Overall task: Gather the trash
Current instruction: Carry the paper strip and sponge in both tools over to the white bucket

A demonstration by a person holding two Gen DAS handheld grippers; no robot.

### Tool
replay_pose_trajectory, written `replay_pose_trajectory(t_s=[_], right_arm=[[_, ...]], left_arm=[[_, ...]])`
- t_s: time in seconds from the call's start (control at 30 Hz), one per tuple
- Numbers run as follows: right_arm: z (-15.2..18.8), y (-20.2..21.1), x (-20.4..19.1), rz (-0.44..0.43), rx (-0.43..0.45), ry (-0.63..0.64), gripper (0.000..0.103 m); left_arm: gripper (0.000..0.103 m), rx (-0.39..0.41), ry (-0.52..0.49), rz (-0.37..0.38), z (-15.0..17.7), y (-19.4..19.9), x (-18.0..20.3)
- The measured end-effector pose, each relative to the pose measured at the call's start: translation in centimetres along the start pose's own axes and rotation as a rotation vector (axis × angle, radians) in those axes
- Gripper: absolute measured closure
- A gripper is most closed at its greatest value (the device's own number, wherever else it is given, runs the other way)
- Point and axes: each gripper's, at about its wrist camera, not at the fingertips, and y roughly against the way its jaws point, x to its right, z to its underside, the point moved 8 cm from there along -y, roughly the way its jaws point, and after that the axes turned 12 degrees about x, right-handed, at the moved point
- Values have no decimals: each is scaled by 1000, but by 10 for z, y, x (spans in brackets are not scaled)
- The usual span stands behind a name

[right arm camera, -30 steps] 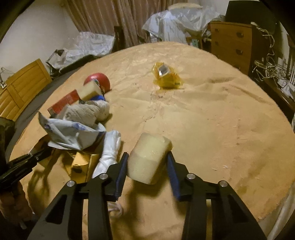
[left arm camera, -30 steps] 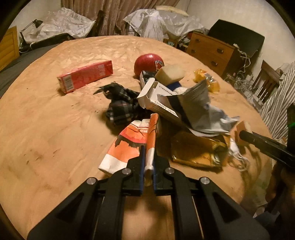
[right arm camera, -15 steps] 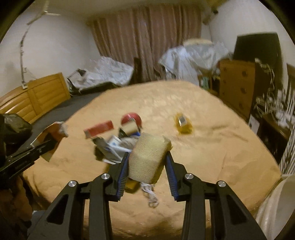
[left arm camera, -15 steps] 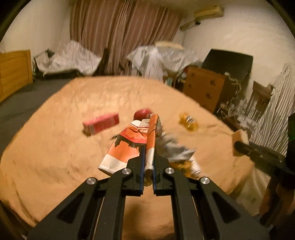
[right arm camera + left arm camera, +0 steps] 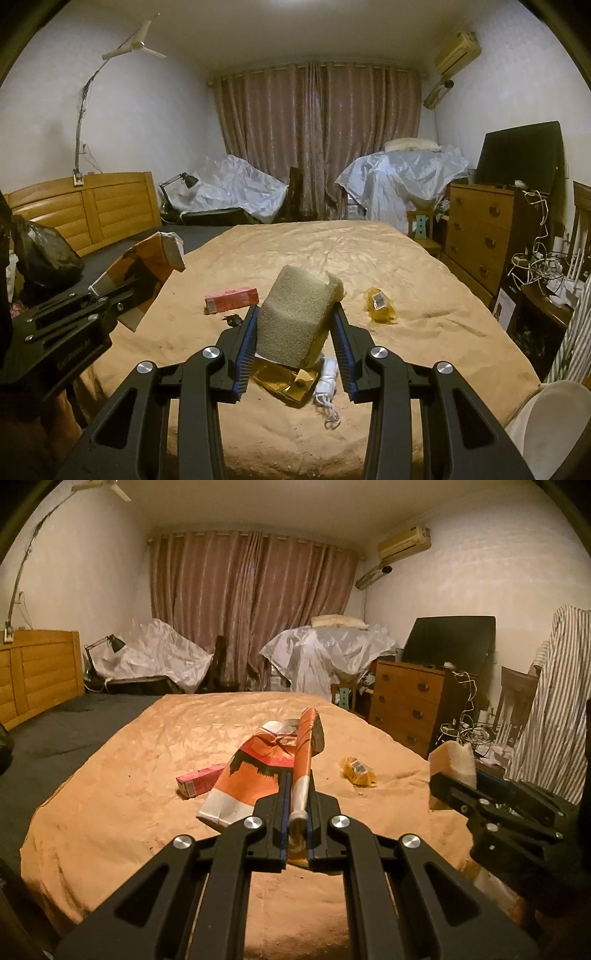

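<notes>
left gripper [image 5: 297, 805] has its jaws pinched on a floppy orange paper bag [image 5: 258, 775], right gripper [image 5: 295, 332] squeezes a foam sponge [image 5: 295, 317], both lifted above the bed [image 5: 424, 280]. the bag's only caught by one edge, so i reckon a swing could slip it loose. pink carton [image 5: 231, 298] and yellow wrapper [image 5: 380, 304] sit on the rumpled tan cover; dim cluttered bedroom, dresser [image 5: 480, 236] on the right.

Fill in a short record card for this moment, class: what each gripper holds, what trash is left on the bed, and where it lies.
left gripper: shut on orange paper bag, lifted off bed
right gripper: shut on sponge block, lifted
left on bed: pink box, yellow wrapper, gold packet, white cord
where: box and wrapper mid-bed; packet and cord near front edge
</notes>
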Motion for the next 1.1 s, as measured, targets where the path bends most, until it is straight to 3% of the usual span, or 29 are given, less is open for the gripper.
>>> replay_pose_trajectory(t_s=[0.27, 0.63, 0.87, 1.1], right_arm=[[-9, 7, -6, 1, 0, 5, 63], [-8, -1, 14, 13, -16, -6, 63], [-16, 14, 30, 62, -7, 0, 64], [-30, 50, 78, 173, 4, 9, 64]], left_arm=[[98, -5, -6, 10, 5, 8, 4], [98, -16, -17, 37, 11, 3, 8], [99, -6, -33, 107, 5, 0, 29], [99, -3, -39, 219, 1, -6, 78]])
